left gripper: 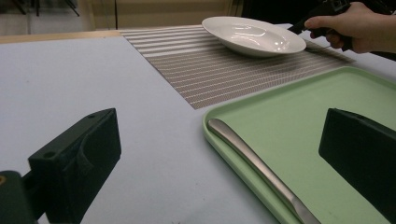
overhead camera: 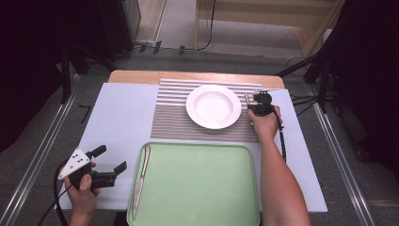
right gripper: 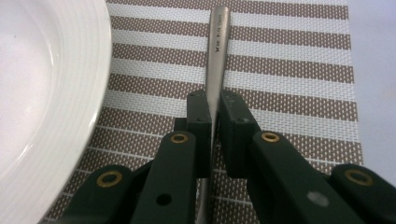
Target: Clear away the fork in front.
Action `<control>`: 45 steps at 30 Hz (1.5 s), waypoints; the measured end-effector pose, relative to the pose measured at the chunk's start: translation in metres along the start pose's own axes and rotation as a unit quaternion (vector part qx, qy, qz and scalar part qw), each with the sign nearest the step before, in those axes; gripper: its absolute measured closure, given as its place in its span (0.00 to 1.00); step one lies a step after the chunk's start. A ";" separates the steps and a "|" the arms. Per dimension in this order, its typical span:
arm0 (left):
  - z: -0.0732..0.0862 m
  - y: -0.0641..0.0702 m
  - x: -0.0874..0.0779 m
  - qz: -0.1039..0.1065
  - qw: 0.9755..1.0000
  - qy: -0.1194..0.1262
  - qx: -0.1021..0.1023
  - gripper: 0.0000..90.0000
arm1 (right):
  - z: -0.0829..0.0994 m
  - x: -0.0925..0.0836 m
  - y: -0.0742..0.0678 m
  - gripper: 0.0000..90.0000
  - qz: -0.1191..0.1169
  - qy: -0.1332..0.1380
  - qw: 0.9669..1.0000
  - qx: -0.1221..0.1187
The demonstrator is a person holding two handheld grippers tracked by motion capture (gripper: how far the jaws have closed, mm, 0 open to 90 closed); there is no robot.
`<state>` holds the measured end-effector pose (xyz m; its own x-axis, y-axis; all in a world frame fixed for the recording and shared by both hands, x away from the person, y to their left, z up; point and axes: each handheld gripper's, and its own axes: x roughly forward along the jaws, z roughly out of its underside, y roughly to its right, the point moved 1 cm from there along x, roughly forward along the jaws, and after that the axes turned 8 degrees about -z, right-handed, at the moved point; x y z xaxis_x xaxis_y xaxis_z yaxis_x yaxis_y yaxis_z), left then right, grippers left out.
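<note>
One marking is present: a small line of stamped or engraved lettering on the metal utensil handle, seen in the right gripper view. It runs lengthwise along the handle, just beyond the point where the handle emerges from between the jaws. The characters are too small and blurred to be read. The utensil's working end is hidden, so its type cannot be determined. No other text, label, brand, number or sign is legible.
</note>
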<state>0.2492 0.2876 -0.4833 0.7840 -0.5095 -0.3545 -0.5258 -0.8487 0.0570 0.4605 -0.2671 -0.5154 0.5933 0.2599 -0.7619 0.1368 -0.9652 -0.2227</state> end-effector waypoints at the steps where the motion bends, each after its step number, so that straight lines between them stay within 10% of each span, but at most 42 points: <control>1: 0.000 0.000 0.000 0.001 1.000 0.001 0.000 0.00 | 0.000 0.000 0.001 0.91 -0.002 -0.002 1.000 0.005; 16: 0.000 0.001 0.000 0.001 1.000 -0.002 0.001 0.00 | -0.003 0.001 -0.004 0.88 0.016 -0.022 0.999 -0.032; 45: 0.000 0.001 0.003 0.004 1.000 -0.003 0.000 0.00 | -0.003 0.003 -0.009 0.91 0.034 -0.016 0.999 -0.029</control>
<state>0.2506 0.2856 -0.4845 0.7781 -0.5149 -0.3597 -0.5315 -0.8449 0.0596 0.4639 -0.2577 -0.5139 0.5775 0.1931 -0.7932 0.1425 -0.9806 -0.1349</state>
